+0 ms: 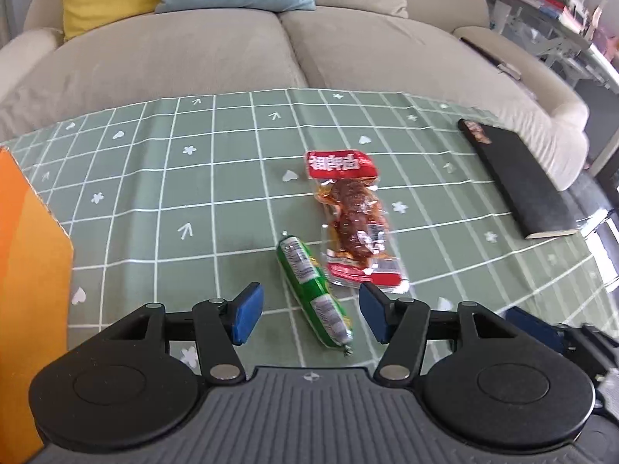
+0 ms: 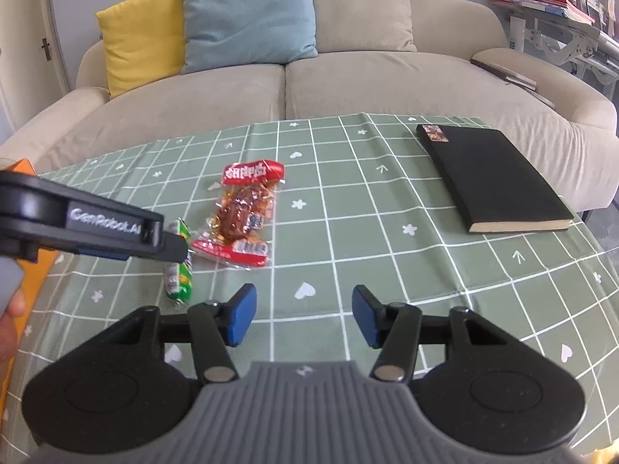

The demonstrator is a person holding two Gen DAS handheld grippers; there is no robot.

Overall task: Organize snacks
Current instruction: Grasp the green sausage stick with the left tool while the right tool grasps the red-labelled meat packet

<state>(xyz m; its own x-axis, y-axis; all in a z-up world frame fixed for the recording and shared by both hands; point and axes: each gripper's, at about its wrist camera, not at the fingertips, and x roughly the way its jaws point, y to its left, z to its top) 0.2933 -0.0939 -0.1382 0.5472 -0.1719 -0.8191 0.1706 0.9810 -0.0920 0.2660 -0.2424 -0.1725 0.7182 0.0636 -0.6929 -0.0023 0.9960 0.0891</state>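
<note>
2 seat cushions make up the beige sofa [image 2: 309,89] that fills the background, with a yellow pillow [image 2: 143,34] and a blue pillow [image 2: 247,19] leaning on its backrest. In front of it lies the green checked tablecloth [image 2: 348,201], printed with white hearts, arrows and flowers. A black notebook [image 2: 491,178] rests flat near the cloth's far right corner, well apart from the snacks. An orange box [image 1: 31,270] stands at the left edge of the left wrist view.

The left gripper [image 1: 311,315] hangs low over the cloth, its blue pads spread apart with the near end of the green sausage snack [image 1: 313,294] lying between them; neither pad presses on it. The right gripper [image 2: 303,317] has its jaws spread too, with only bare cloth between them.

The red snack packet [image 1: 354,220], clear in the middle with dark reddish-brown pieces inside, lies just beside the green sausage snack near the middle of the cloth, their edges close or touching. A fingertip [image 2: 15,305] shows at the left edge of the right wrist view.
</note>
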